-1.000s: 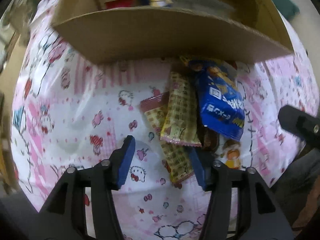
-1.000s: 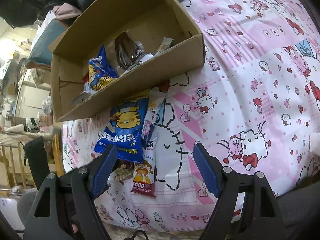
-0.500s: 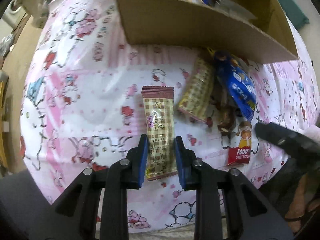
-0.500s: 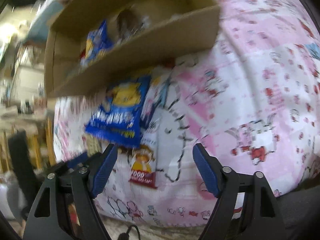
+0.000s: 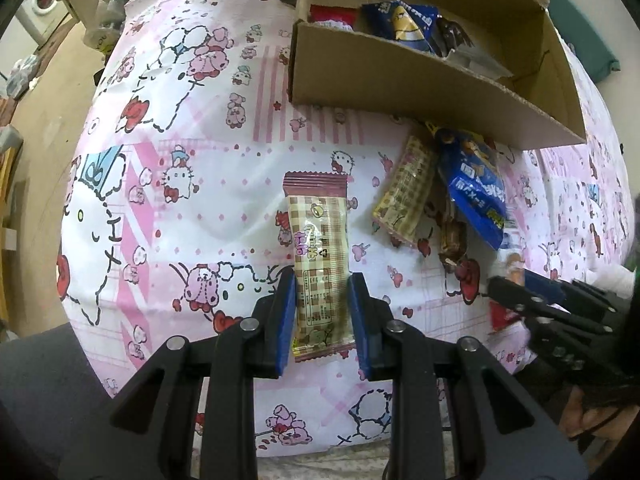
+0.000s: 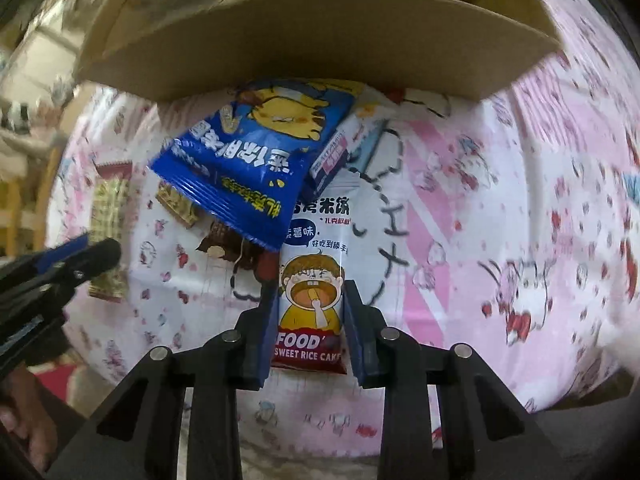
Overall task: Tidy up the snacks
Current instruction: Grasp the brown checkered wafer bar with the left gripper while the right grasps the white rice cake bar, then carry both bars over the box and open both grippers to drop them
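My left gripper (image 5: 322, 316) is shut on a brown checked wafer packet (image 5: 318, 240), held above the pink cartoon cloth. My right gripper (image 6: 310, 320) is shut on the lower end of a white sweet rice cake packet (image 6: 312, 280). A blue snack bag (image 6: 256, 164), a second checked packet (image 5: 404, 196) and a brown chocolate wrapper (image 5: 452, 240) lie in a pile in front of the cardboard box (image 5: 400, 88). The box holds a red packet, a blue bag (image 5: 404, 24) and dark wrappers. The right gripper also shows at the left wrist view's right edge (image 5: 540, 296).
The pink cartoon cloth (image 5: 192, 184) covers the table. A blue-and-white small packet (image 6: 340, 152) lies under the blue bag's edge. The table's left edge drops to a tan floor with clutter (image 5: 24, 80). A teal cushion (image 5: 580, 20) lies behind the box.
My left gripper has lifted the checked packet back from the pile and to the left. My right gripper has moved in and shut on the sweet rice cake packet.
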Available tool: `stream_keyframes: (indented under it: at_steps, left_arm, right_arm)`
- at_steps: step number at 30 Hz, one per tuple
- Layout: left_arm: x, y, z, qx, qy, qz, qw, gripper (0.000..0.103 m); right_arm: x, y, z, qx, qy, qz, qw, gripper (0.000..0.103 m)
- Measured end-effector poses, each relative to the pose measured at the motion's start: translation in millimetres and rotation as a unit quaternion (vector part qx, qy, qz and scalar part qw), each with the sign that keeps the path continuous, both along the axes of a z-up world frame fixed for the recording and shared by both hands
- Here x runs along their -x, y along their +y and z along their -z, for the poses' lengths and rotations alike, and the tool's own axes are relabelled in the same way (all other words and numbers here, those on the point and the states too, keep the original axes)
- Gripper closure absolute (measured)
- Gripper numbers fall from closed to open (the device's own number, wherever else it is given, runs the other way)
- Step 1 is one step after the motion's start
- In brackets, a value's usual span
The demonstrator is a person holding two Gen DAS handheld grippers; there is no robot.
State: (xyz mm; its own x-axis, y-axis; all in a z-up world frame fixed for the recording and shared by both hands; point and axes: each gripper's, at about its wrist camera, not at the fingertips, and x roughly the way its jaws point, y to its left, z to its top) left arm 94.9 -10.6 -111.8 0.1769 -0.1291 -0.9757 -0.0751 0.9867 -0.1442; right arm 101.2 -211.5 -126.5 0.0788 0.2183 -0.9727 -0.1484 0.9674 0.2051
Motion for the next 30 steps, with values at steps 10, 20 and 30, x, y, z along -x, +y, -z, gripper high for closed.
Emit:
stream_keyframes:
  at_steps: [10, 20, 30]
  left_arm:
    - [3.3, 15.9, -40.3, -0.015, -0.074, -0.032, 0.9966, 0.081]
    - [-11.2, 24.8, -126.0, 0.003, -0.192, -0.047, 0.9803, 0.081]
    - [-74.2, 11.7, -163.9, -0.008, -0.233, -0.018, 0.9723, 0.081]
  right_arm:
    - [11.7, -66.4, -58.9, -0.002, -0.124, 0.106, 0.987, 0.071]
    - [-6.7, -71.1, -127.1, -0.098, -0.253, 0.116, 0.955, 0.071]
    - [-66.1, -77.3, -149.8, -0.13, -0.274, 0.129, 0.944, 0.071]
